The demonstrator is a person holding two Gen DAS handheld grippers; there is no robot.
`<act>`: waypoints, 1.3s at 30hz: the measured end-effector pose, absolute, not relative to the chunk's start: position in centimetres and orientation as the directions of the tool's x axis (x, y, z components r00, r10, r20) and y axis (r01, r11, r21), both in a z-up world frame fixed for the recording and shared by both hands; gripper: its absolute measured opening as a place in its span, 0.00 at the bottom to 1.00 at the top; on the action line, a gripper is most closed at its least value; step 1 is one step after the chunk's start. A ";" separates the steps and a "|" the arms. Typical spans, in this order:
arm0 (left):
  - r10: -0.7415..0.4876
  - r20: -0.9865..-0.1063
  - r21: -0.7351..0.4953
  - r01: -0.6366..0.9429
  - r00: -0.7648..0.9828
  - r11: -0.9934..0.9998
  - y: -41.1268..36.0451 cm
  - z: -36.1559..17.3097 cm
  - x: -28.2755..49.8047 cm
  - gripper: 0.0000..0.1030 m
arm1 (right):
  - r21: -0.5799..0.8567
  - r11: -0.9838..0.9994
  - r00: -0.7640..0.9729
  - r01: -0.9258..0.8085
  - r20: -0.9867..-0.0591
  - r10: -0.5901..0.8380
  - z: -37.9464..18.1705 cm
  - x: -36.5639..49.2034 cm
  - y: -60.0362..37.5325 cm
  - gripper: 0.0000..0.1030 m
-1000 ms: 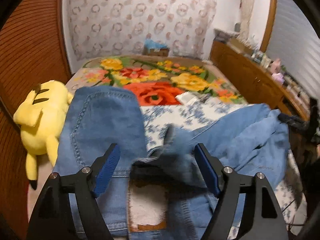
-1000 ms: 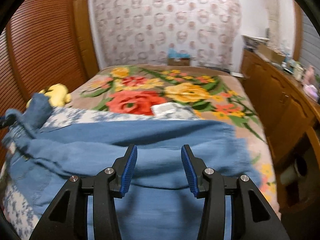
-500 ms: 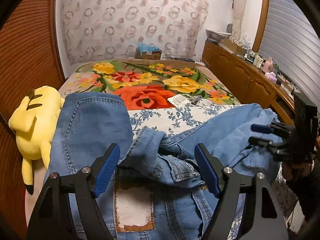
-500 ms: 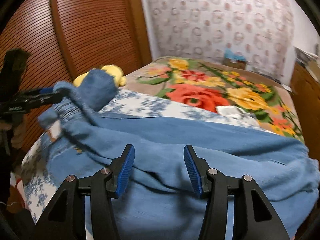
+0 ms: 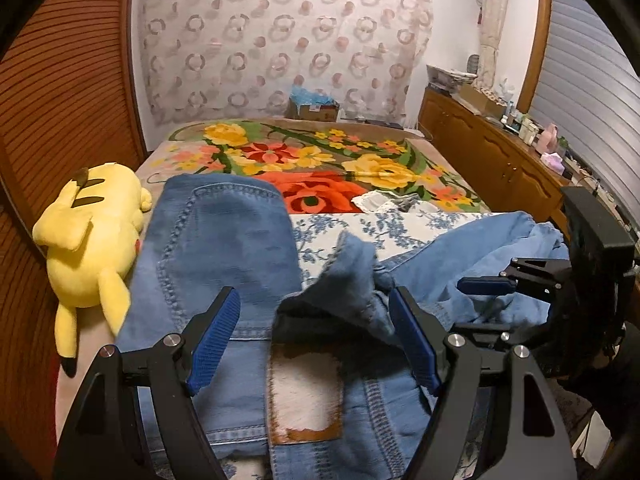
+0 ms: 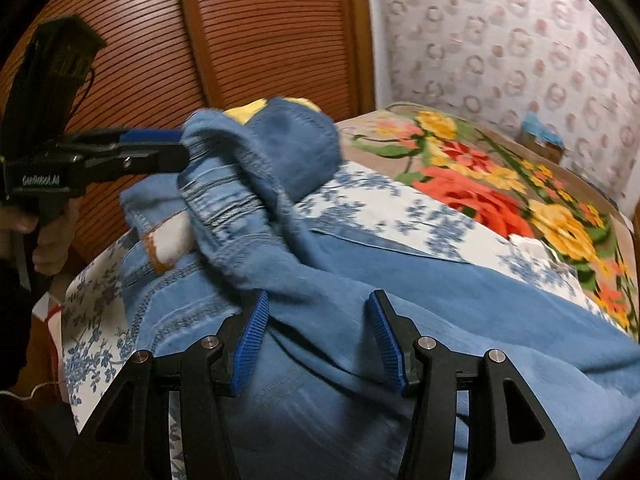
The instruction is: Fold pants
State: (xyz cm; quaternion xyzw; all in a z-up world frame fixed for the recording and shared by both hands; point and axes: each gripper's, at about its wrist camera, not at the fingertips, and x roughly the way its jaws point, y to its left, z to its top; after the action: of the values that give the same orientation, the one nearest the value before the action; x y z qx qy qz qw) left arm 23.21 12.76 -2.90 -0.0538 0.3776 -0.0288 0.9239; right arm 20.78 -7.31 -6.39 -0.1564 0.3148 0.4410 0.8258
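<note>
Blue jeans (image 5: 224, 248) lie spread on the bed, with the waistband and its leather patch (image 5: 304, 396) nearest me. My left gripper (image 5: 316, 304) stands open over the waistband. A raised, blurred bunch of denim (image 5: 352, 280) sits between its fingers, close to the right pad. The right wrist view shows that gripper (image 6: 184, 146) from the side, at the lifted waist fold (image 6: 264, 148). My right gripper (image 6: 318, 300) is open low over a pant leg (image 6: 440, 320), with denim lying between and under its pads. The left wrist view shows it (image 5: 464, 304) at the right, over the crumpled leg.
A yellow plush toy (image 5: 92, 232) lies at the bed's left edge beside a slatted wooden wall (image 6: 260, 40). A floral blanket (image 5: 320, 160) and a blue-flowered sheet (image 5: 360, 228) cover the bed. A wooden cabinet (image 5: 500, 168) runs along the right. A hand (image 6: 48, 236) holds the left gripper.
My right gripper has swung left along the pant leg toward the waistband and left gripper, and its jaws widened slightly. The denim bunch between the left fingers has shifted and risen.
</note>
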 end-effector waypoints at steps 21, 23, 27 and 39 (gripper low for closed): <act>-0.085 -0.677 -0.138 -0.013 0.731 0.990 14.1 -2.9 22.7 0.75 | -0.037 0.599 0.517 -0.800 -0.550 0.656 -1.0 24.9 -4.7 0.02; -0.082 -0.680 -0.139 -0.017 0.729 0.990 14.2 -3.0 22.7 0.75 | -0.046 0.628 0.539 -0.777 -0.563 0.627 -1.7 26.2 -3.3 0.02; -0.092 -0.680 -0.145 -0.010 0.727 0.989 13.8 -3.1 22.6 0.75 | -0.014 0.668 0.547 -0.744 -0.588 0.596 -3.3 27.2 -2.1 0.23; -0.175 -0.695 -0.144 0.104 0.697 0.984 8.4 -4.4 24.8 0.75 | 0.002 0.869 0.703 -0.496 -0.586 0.402 -4.9 24.8 -16.6 0.46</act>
State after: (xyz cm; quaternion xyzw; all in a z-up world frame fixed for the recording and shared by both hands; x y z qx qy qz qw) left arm 24.78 8.37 -4.37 -0.0469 0.3818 -0.0758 0.9200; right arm 24.77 -16.59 -4.86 -0.0780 0.2981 0.2442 0.9195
